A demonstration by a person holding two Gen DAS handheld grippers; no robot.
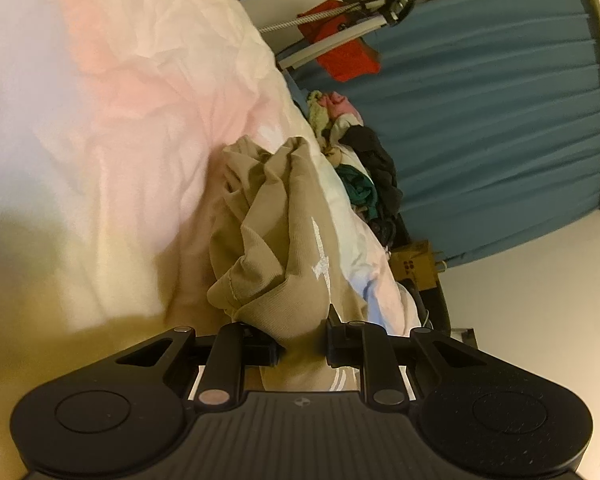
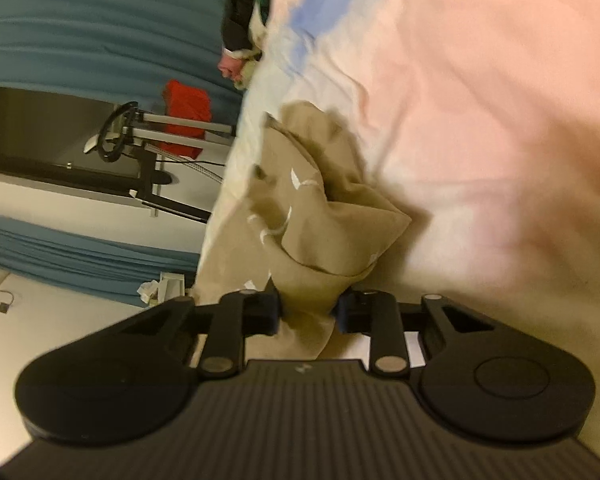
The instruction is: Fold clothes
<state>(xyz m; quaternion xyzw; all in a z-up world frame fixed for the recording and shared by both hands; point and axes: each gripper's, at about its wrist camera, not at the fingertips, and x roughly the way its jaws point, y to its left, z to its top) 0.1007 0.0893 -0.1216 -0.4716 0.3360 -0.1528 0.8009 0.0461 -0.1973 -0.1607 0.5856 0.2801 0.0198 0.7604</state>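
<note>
The left claw pinches a bunched fold of the tan garment, cloth squeezed between its two black fingers. The right claw is likewise clamped on another fold of the same garment, which rises crumpled ahead of it. The garment, marked with white print, lies on the bed, on a pastel pink, white and blue sheet. Farther off, at the bed's far edge, sits a heap of other clothes before a blue curtain
</note>
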